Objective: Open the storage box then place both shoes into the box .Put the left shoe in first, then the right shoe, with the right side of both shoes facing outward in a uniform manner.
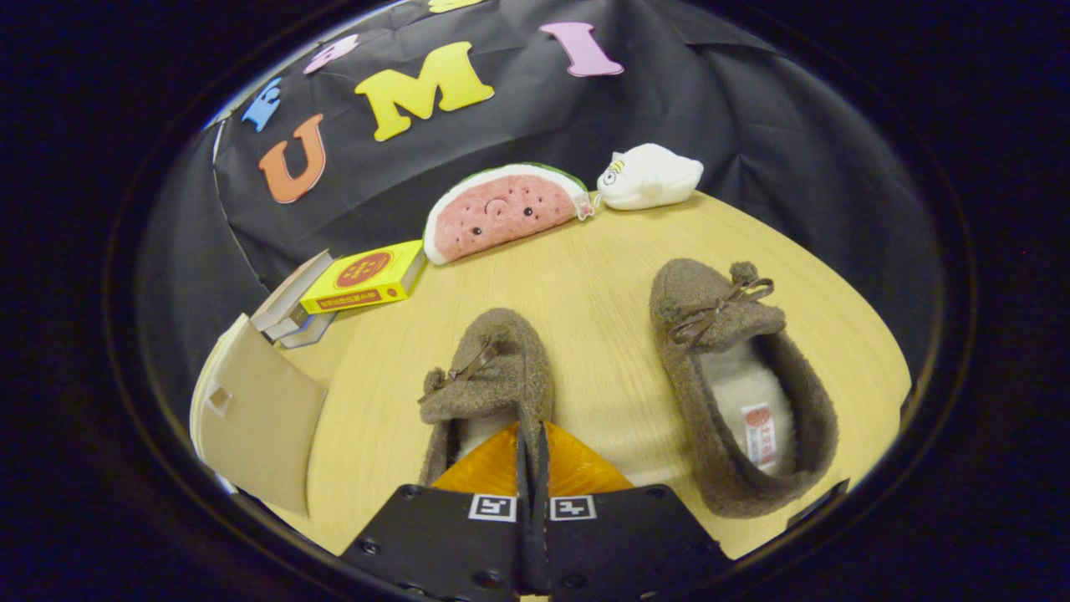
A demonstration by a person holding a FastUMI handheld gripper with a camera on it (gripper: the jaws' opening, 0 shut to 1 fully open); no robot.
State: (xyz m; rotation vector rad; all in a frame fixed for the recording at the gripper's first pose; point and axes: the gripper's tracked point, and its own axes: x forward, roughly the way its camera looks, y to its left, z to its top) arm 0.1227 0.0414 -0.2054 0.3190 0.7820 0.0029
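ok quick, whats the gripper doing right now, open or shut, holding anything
gripper: fingers closed together over the heel opening of the left shoe; whether they pinch its rim cannot be told.

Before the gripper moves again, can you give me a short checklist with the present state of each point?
1. Gripper fingers are together over the heel opening of the left shoe: ok.
2. Fingers really pinch the shoe's edge: cannot tell, the contact is hidden.
3. Right shoe lies apart on the table, beside the left one, untouched: ok.
4. Storage box stands beside the left shoe with its flap raised; whether it is open enough: cannot tell.
5. Way from the shoe to the box is free of the books: ok.
6. Watermelon plush and white plush are far beyond the shoes: ok.
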